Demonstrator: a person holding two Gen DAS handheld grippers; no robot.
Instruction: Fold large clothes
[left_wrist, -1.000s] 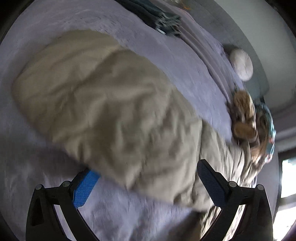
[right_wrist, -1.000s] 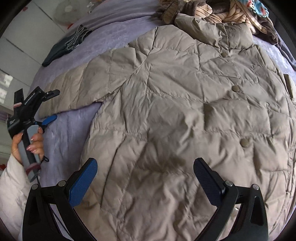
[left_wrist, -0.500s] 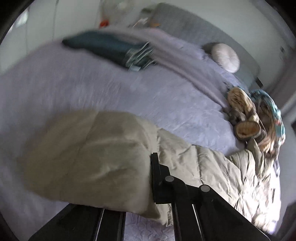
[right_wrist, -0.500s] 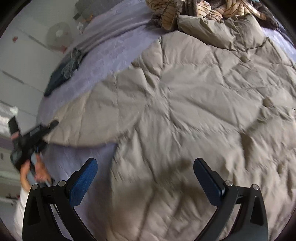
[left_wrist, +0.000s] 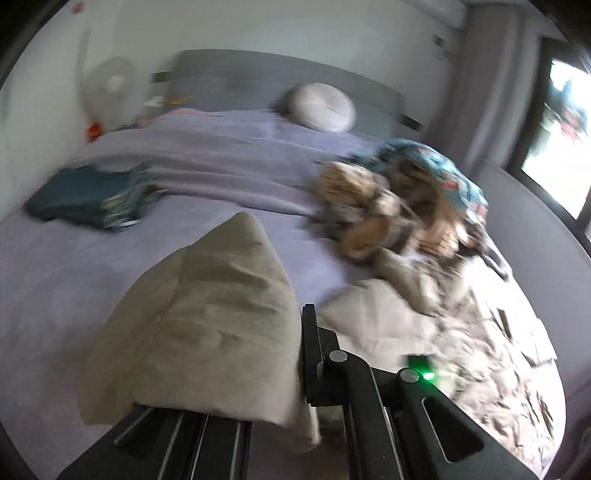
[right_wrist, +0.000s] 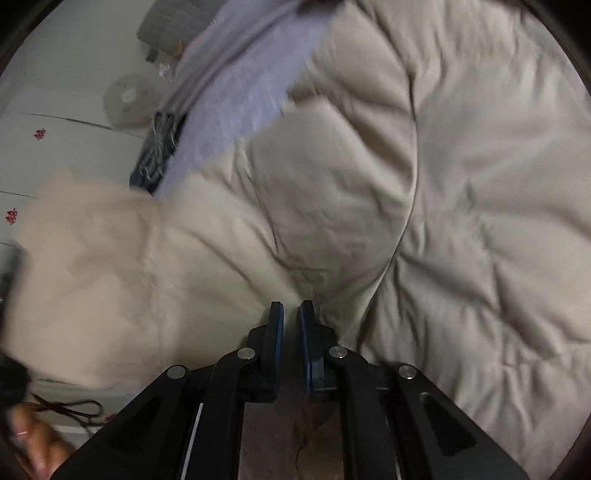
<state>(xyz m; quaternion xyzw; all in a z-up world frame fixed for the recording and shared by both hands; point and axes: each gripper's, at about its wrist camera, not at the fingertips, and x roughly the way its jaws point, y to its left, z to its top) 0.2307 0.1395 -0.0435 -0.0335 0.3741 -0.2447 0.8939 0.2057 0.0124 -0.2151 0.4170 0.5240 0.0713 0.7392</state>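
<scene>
Jaws of both grippers, left (left_wrist: 301, 354) and right (right_wrist: 291, 325), clamp the coat (right_wrist: 424, 206); right's have just been closing; sleeve (left_wrist: 207, 314) lifted toward 12 o'clock.

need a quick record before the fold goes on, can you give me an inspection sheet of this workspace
surface: bed with lilac cover
job's things: beige puffer coat spread flat; its sleeve lifted
clutter: folded dark garment, heap of patterned clothes, round cushion
grippers: left gripper shut on the sleeve; right gripper jaws have just been closing, pinching coat fabric
cables: thin dark cord by the person's hand
surroundings: fan, grey headboard, window
</scene>
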